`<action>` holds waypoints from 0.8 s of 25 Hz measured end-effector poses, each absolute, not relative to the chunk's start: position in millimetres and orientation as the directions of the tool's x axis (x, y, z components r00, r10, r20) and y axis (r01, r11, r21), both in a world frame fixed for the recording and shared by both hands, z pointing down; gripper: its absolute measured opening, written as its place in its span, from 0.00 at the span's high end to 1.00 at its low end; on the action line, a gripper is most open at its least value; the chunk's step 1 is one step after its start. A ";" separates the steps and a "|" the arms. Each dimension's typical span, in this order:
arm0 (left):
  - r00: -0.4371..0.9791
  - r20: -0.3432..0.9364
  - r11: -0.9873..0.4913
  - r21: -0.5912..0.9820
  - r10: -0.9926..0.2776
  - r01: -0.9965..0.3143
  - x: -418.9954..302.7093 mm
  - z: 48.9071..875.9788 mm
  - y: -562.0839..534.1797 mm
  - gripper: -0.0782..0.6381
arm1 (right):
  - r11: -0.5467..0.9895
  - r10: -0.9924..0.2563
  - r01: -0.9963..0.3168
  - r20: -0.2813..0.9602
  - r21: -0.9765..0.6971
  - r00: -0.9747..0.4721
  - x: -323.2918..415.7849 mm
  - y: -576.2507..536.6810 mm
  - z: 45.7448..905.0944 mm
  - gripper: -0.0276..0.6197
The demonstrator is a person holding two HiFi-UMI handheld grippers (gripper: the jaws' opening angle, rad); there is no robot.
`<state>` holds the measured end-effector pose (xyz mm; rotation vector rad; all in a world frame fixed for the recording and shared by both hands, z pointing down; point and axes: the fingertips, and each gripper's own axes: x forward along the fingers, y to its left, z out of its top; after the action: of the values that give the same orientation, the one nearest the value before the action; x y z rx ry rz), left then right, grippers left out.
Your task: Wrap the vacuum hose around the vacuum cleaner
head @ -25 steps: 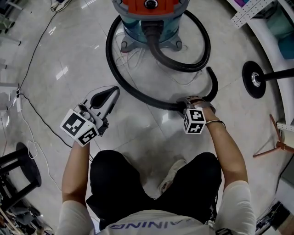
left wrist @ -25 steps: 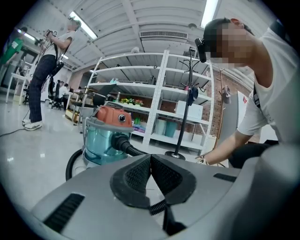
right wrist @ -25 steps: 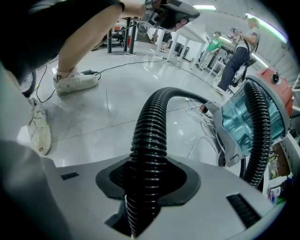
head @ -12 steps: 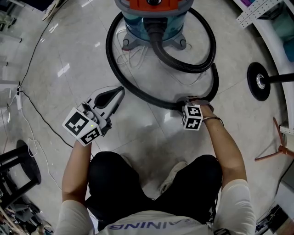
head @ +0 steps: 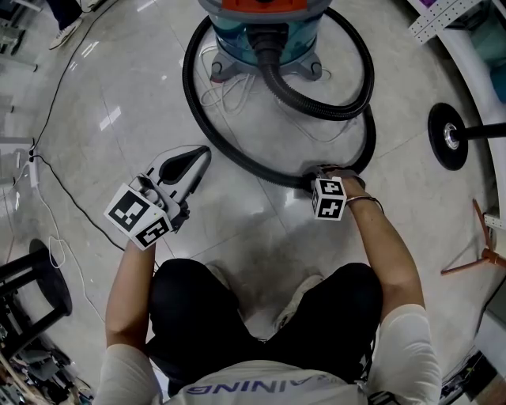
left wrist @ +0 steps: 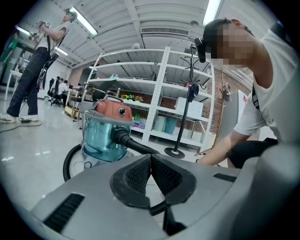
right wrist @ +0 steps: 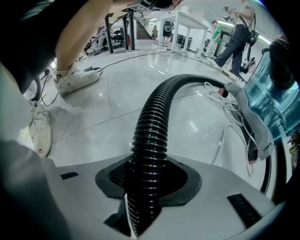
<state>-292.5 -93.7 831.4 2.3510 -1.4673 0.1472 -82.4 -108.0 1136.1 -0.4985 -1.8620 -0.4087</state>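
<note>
Both are closed: right gripper (right wrist: 149, 182) on the vacuum hose (right wrist: 154, 112), left gripper (left wrist: 151, 159) empty. Shirt (head: 261, 389) lettering "AINING" is shown by the head view alone.

Upright vacuum cleaner (head: 265, 24), orange top over a translucent teal drum, on the glossy floor (head: 118, 103). Black ribbed vacuum hose (head: 229, 154) leaves the drum's front and loops across the floor.

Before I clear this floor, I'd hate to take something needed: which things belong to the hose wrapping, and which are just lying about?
Job in hand: vacuum hose, vacuum cleaner, right gripper shut on the hose, left gripper shut and empty.

Lying about: round stand base, black stool, white shelving.
</note>
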 end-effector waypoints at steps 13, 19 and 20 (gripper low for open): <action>0.441 0.260 -0.379 0.254 -0.859 -0.890 -296.2 826.3 -94.3 0.87 | 0.863 0.159 0.504 0.934 0.025 -0.319 -85.1 -105.4 1128.9 0.67; 0.456 0.258 -0.398 0.247 -0.852 -0.883 -290.9 821.1 -95.9 0.87 | 0.865 0.146 0.499 0.927 0.050 -0.346 -90.3 -108.7 1116.1 0.67; 0.456 0.256 -0.398 0.248 -0.852 -0.883 -290.8 818.6 -95.9 0.87 | 0.867 0.141 0.495 0.925 0.056 -0.352 -91.3 -109.5 1111.4 0.67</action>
<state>-290.8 -95.9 818.6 2.3649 -1.4721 0.1247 -91.3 -109.5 1111.4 -0.4706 -1.9195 -0.3946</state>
